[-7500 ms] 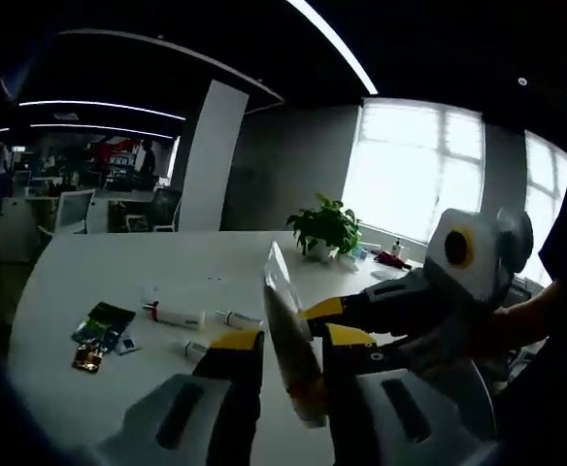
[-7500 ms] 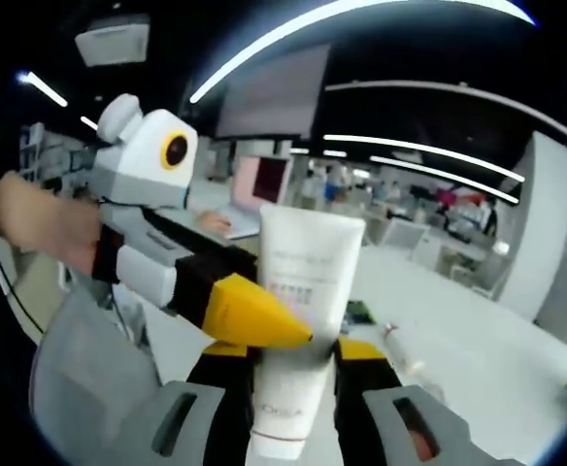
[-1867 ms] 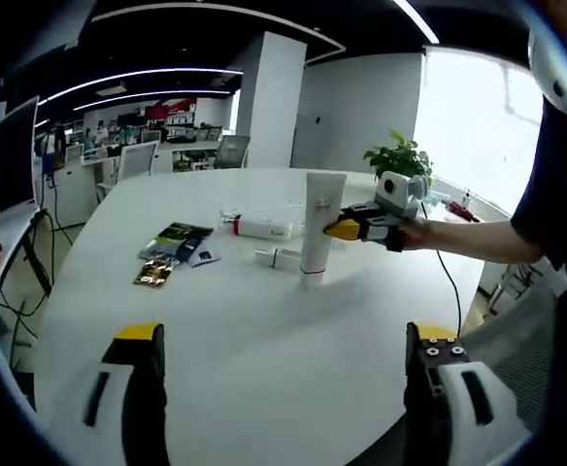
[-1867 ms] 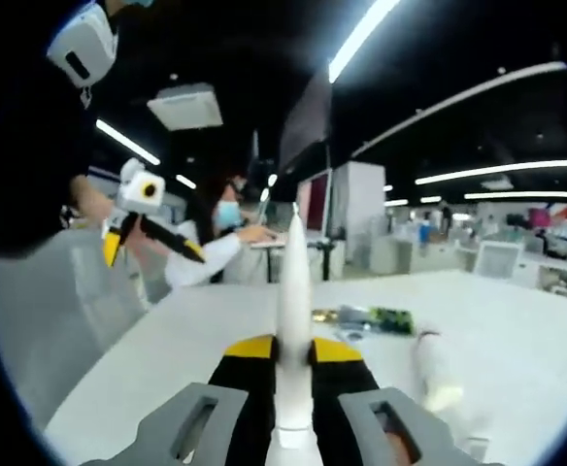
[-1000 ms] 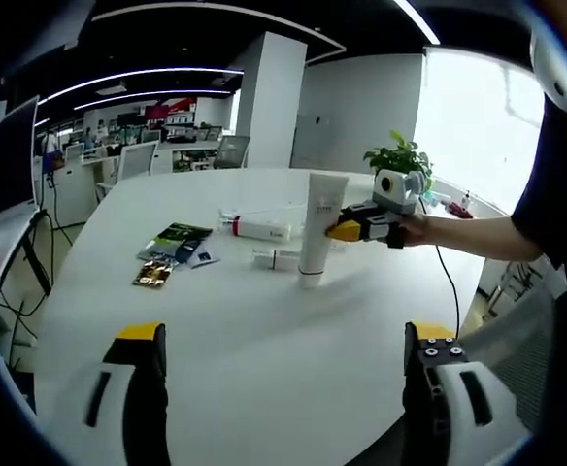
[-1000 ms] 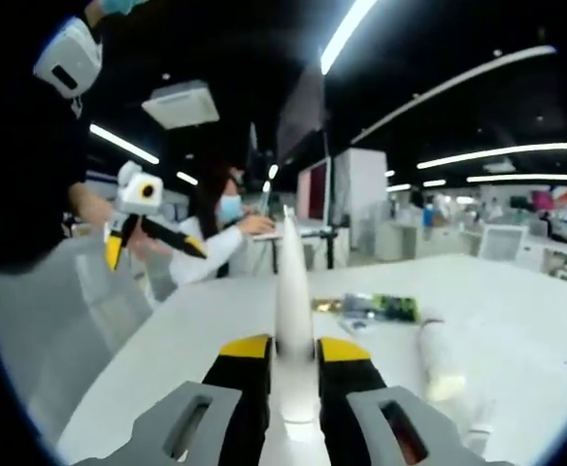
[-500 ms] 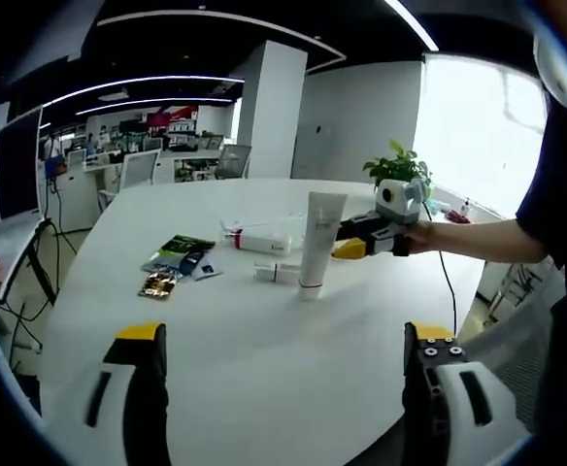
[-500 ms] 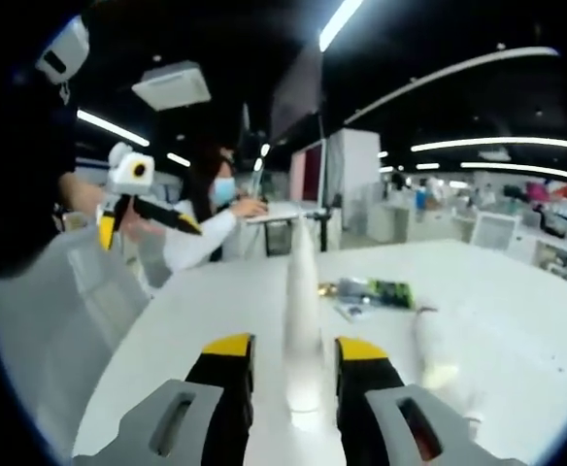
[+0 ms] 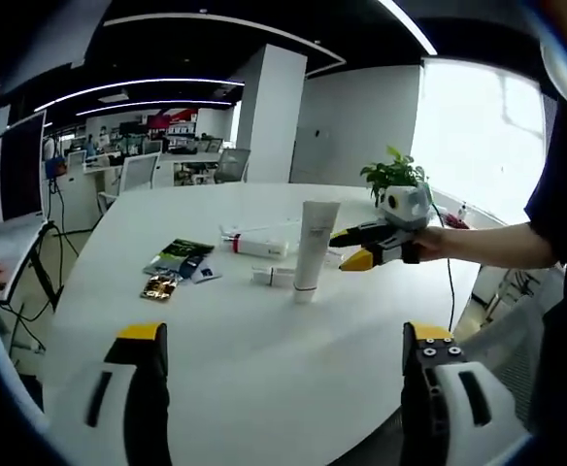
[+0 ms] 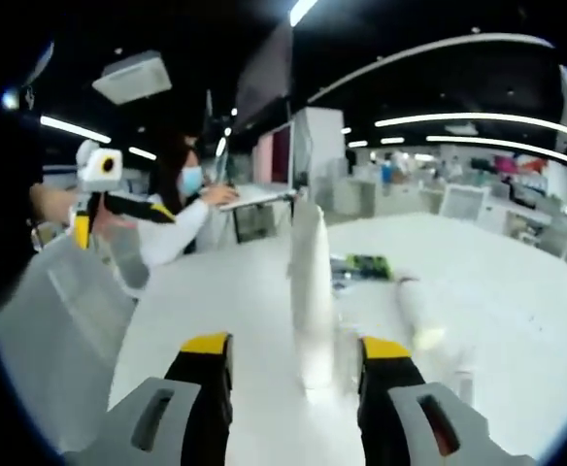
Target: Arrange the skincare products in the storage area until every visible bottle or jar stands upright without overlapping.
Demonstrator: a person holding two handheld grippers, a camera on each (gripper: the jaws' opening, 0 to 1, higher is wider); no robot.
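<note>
Open-plan office, dark ceiling with strip lights, big bright window on one side. White round surface (image 9: 225, 340) carries everything.

White tube (image 9: 315, 248) stands upright on its cap near the middle of the surface, nothing touching it. In the right gripper view the same tube (image 10: 312, 291) is seen edge-on, rising just ahead of the jaws and centred between them, with clear gaps on both sides.

Right gripper (image 9: 353, 249) — jaws spread, yellow tips just beside the tube on its window side, not in contact. A person's hand and bare forearm hold it from the right. Its own view shows the two yellow-tipped jaws (image 10: 296, 361) wide apart at the bottom.

Left gripper (image 9: 282, 342) — jaws wide apart, nothing between them, held near the surface edge, well apart from the tube. In the right gripper view it (image 10: 82, 231) appears at far left, held up in a hand.

Also on the surface: second white tube with a red cap (image 9: 254, 246) lying flat behind the upright one; a small white bottle (image 9: 274, 278) lying on its side just beside the upright tube's base; flat sachets (image 9: 179, 262) further left. Potted plant (image 9: 392, 177) at the far edge by the window. In the right gripper view a lying tube (image 10: 415, 311) sits to the right of the upright one.

A masked person sits at a monitor (image 10: 276, 155) in the background.
</note>
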